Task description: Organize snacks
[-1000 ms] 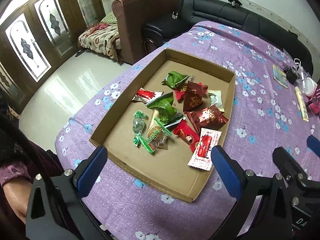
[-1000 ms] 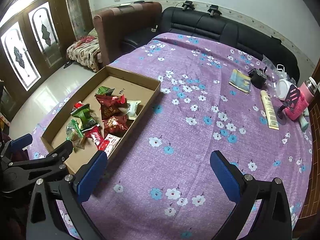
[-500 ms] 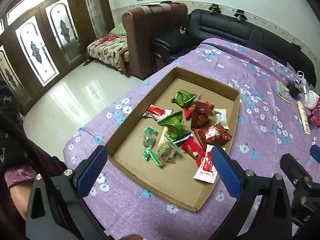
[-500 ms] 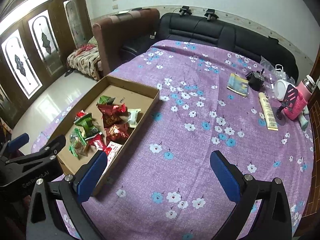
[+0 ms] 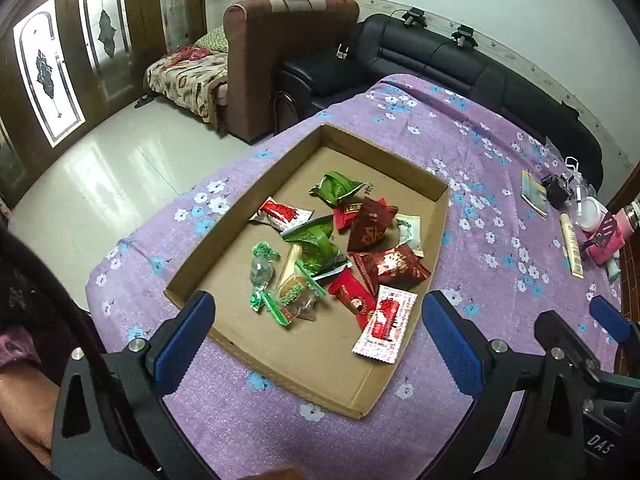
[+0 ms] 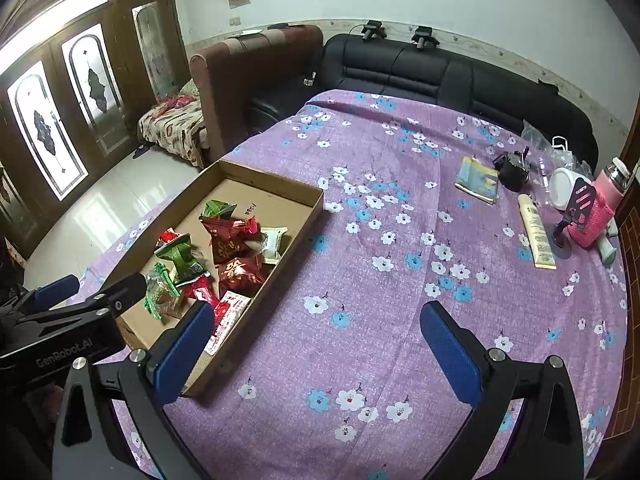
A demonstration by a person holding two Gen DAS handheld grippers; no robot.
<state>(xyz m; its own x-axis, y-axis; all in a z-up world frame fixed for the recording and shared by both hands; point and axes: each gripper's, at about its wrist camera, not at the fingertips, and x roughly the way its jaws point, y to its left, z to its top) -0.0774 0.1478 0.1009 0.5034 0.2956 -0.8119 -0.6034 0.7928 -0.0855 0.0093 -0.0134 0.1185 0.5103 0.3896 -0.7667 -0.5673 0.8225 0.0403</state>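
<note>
A shallow cardboard tray (image 5: pixel 440 216) (image 6: pixel 304 220) lies on the purple flowered tablecloth and holds several wrapped snacks: dark red packets (image 5: pixel 390 266) (image 6: pixel 236 270), green packets (image 5: pixel 316 242) (image 6: pixel 180 250), and a white-and-red sachet (image 5: pixel 386 322) by the near right wall. My left gripper (image 5: pixel 318 342) hangs open above the tray's near end, nothing between its blue pads. My right gripper (image 6: pixel 316 350) is open too, over bare cloth to the right of the tray. Each gripper shows at the edge of the other's view.
At the table's far right lie a booklet (image 6: pixel 478 180), a cream tube (image 6: pixel 536 232), a black object (image 6: pixel 512 168), a white jar (image 6: pixel 564 188) and a pink bottle (image 6: pixel 596 212). A black sofa (image 6: pixel 420 68) and a brown armchair (image 6: pixel 256 64) stand beyond the table.
Both grippers have risen and drawn back from the table, so the tray and snacks look smaller and lower. Both stayed open; the snacks have not moved.
</note>
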